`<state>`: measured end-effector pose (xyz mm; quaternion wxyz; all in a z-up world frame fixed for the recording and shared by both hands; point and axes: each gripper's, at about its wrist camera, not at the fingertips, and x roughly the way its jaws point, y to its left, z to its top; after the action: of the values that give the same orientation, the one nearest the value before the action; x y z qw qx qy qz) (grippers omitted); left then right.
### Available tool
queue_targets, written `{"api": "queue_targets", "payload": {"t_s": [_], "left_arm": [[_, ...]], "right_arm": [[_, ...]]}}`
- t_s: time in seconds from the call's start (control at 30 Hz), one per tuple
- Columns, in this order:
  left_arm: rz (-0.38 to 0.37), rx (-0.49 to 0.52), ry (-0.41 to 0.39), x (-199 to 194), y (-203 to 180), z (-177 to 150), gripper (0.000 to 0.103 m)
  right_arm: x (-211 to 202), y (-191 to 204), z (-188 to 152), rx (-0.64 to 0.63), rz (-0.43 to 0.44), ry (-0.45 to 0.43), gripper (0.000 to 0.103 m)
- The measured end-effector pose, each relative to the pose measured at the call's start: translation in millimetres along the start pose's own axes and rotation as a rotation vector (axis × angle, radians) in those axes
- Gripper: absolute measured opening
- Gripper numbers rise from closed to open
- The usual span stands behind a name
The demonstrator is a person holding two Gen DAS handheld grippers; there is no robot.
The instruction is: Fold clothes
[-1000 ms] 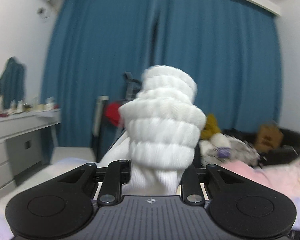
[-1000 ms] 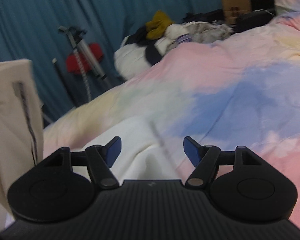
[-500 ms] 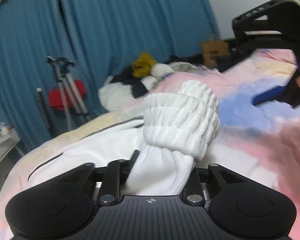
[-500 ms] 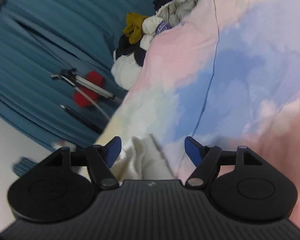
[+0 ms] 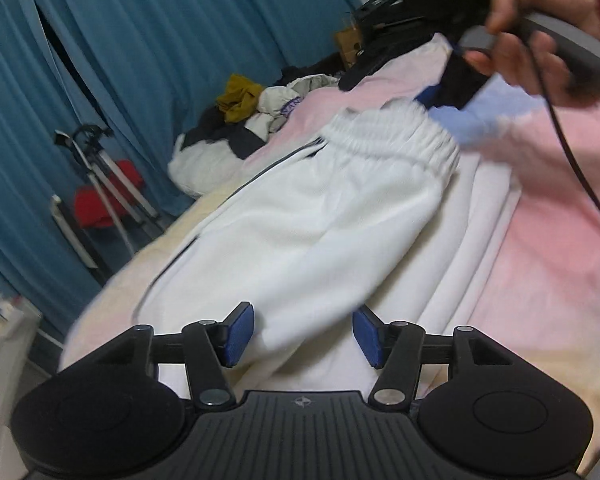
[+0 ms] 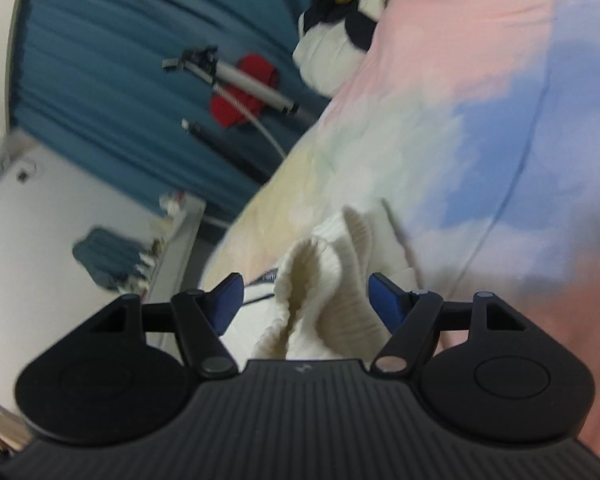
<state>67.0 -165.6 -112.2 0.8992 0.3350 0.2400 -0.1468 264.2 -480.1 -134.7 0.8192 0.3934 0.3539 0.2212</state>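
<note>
white trousers [image 5: 320, 216]: laid flat on the bed [image 5: 548, 248] just ahead of the left tongs [image 5: 303, 334], elastic waistband at the far end, ready for a fold. left tongs: jaws have just been opening, cloth between them but pads not pressing. right tongs [image 6: 303, 302]: jaws wide, ribbed cuff [image 6: 328, 280] bunched loose between them, apparently for the next grasp. person's hand [image 5: 540, 36] beyond the waistband.
</note>
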Motion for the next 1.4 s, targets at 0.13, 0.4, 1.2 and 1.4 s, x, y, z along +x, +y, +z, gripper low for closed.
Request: {"api": "queue_targets", "payload": {"t_s": [0.13, 0.4, 1.2, 1.4], "left_arm": [[0.009, -0.069, 0.009, -10, 4, -18, 0.058], [0.013, -0.157, -0.023, -6, 19, -17, 0.015], [-0.239, -0.394, -0.047, -31, 32, -3, 0.032], [-0.255, -0.454, -0.046, -54, 47, 2, 0.065]], "right_arm": [[30, 5, 1, -0.053, -0.046, 0.047, 0.068], [35, 33, -4, -0.201, -0.084, -0.015, 0.027], [-13, 26, -4, -0.185, -0.207, -0.118, 0.046], [-56, 43, -28, -0.159, -0.248, -0.193, 0.071]]}}
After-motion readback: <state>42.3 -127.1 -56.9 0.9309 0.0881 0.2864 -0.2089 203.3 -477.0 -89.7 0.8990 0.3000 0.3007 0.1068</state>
